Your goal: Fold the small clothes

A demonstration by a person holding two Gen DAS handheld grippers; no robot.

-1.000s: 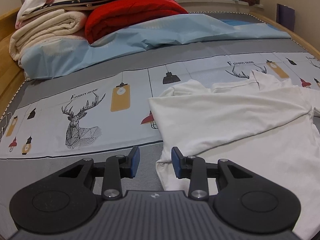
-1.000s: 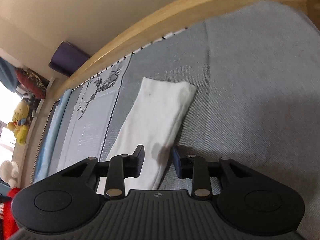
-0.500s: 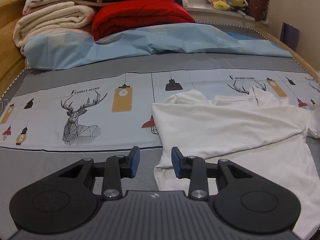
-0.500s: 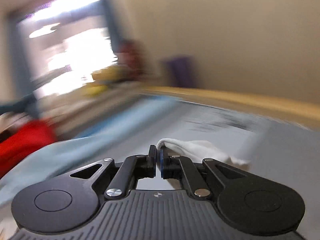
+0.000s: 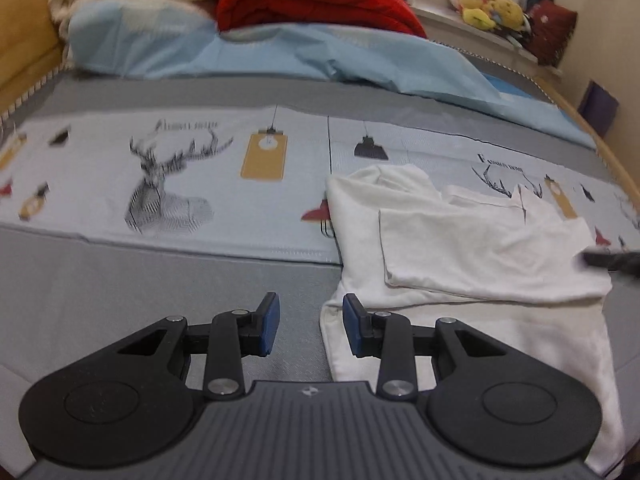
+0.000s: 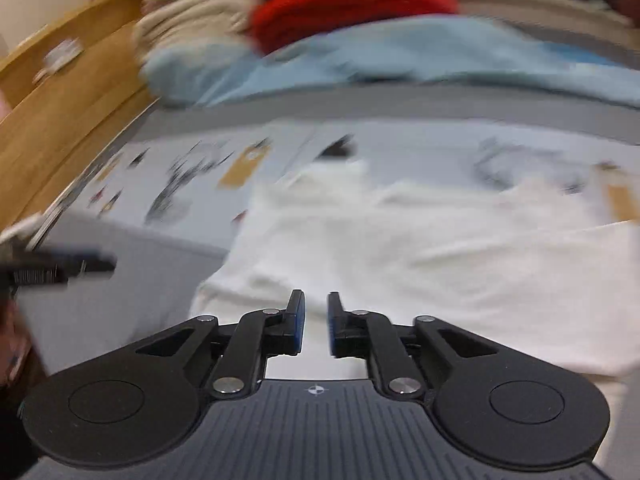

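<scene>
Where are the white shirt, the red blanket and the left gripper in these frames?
white shirt [image 5: 480, 248], left wrist view, on the folded-over upper layer.
red blanket [image 5: 316, 4], left wrist view, on its rolled front.
left gripper [image 5: 311, 330], left wrist view, midway between its blue-padded fingertips, jaws apart.

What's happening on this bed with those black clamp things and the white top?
A person is folding a white T-shirt on the bed using handheld tongs. One side is already folded across the middle. The left tongs hover open at the shirt's near corner. The right tongs are slightly open above the shirt, gripping nothing; that view is blurred.
</scene>
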